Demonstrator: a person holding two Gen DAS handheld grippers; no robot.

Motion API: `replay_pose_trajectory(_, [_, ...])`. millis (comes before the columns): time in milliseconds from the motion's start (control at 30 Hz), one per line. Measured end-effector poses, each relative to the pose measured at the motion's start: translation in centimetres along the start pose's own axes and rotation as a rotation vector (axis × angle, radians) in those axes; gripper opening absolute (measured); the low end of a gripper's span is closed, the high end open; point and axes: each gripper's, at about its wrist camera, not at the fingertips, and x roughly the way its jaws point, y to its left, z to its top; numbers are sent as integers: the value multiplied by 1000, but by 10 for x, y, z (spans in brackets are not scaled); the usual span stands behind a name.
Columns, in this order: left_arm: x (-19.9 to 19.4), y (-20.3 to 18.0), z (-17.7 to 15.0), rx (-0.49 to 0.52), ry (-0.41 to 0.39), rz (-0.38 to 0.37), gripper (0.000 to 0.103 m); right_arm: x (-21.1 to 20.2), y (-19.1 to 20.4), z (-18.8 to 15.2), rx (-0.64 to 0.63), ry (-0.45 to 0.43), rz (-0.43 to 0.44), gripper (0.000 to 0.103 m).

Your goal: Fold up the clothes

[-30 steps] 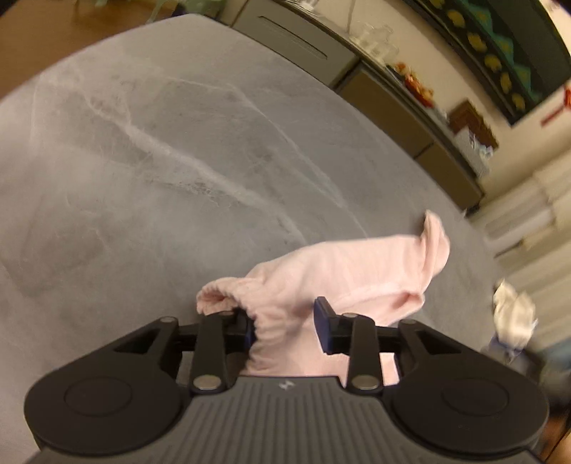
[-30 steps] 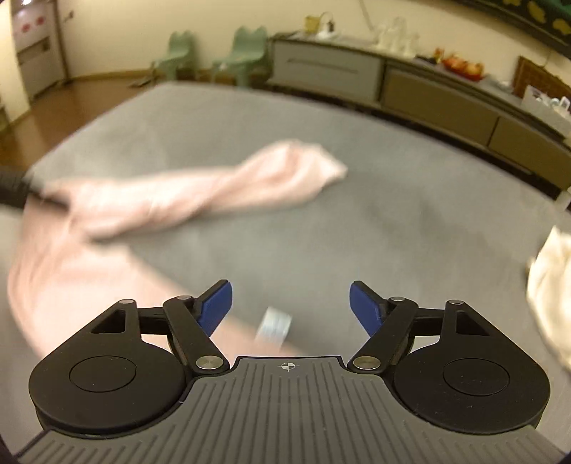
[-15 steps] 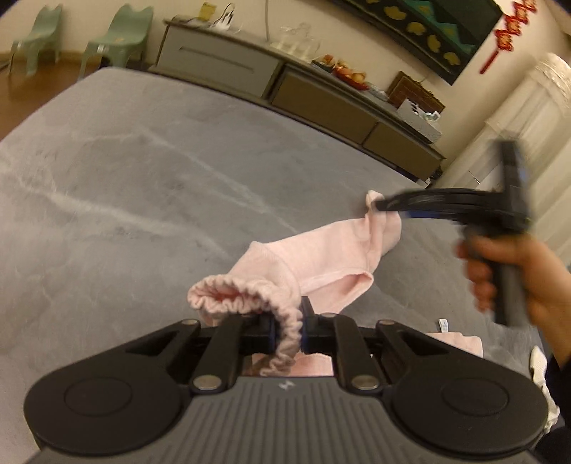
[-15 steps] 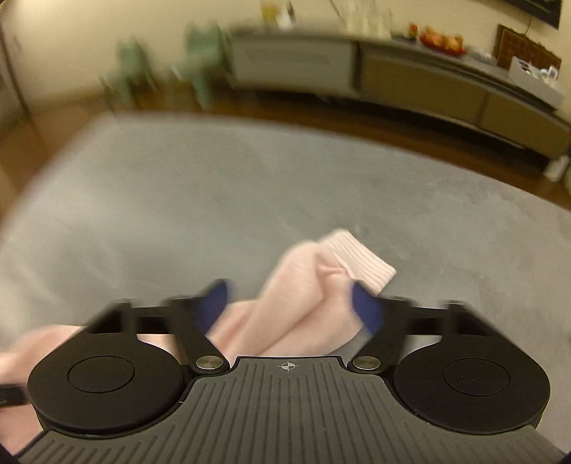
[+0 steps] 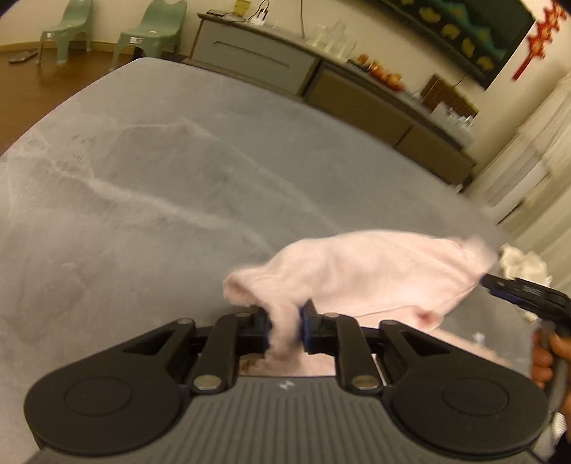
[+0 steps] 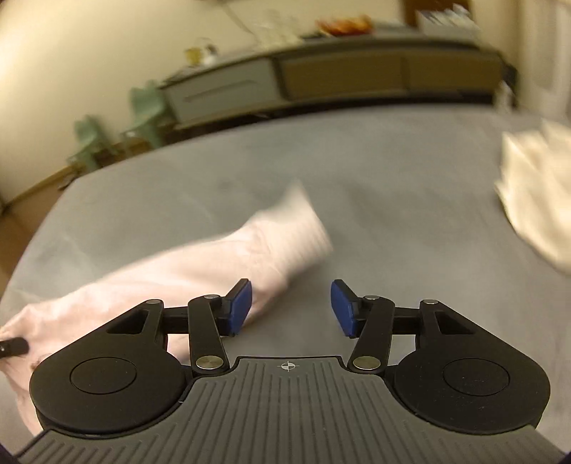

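A pale pink garment (image 5: 374,271) lies stretched over the grey surface (image 5: 178,178). My left gripper (image 5: 285,328) pinches its gathered waistband; the pads still press on the bunched fabric while the jaws are opening slightly. In the right wrist view one pink leg (image 6: 221,257) runs up to its ribbed cuff, beside the left pad of my right gripper (image 6: 291,307). That gripper's jaws are opening, with only bare grey surface between them. In the left wrist view the right gripper (image 5: 487,282) sits just off the garment's far end, held by a hand (image 5: 546,360).
A crumpled cream cloth (image 6: 535,200) lies at the right of the surface, also in the left wrist view as cream cloth (image 5: 521,260). A long sideboard (image 5: 321,78) and green chairs (image 5: 153,25) stand beyond the far edge.
My left gripper closed on the waistband and kept hold of it. My right gripper closed around the leg's cuffed end, then released it, drew back to the right and opened.
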Motion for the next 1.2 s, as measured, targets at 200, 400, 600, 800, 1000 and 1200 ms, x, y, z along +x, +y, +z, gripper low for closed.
replay_pose_trajectory(200, [8, 3, 8, -11, -29, 46, 33, -12, 31, 3, -142, -64, 16, 55])
replay_pose_trajectory(400, [35, 12, 31, -35, -49, 184, 14, 52, 65, 19, -369, 7, -103, 48])
replay_pose_trajectory(600, [19, 18, 44, -103, -51, 120, 47, 11, 52, 19, -365, -85, -136, 64])
replay_pose_trajectory(800, [-34, -1, 19, 78, -112, 31, 50, -68, 18, -64, -318, -15, -9, 87])
replay_pose_trajectory(1000, [-7, -17, -16, 270, 6, 98, 34, -71, 34, -107, -506, -30, -31, 44])
replay_pose_trajectory(1200, [-15, -2, -38, 309, 41, 77, 20, -32, 49, -72, -743, -65, -278, 49])
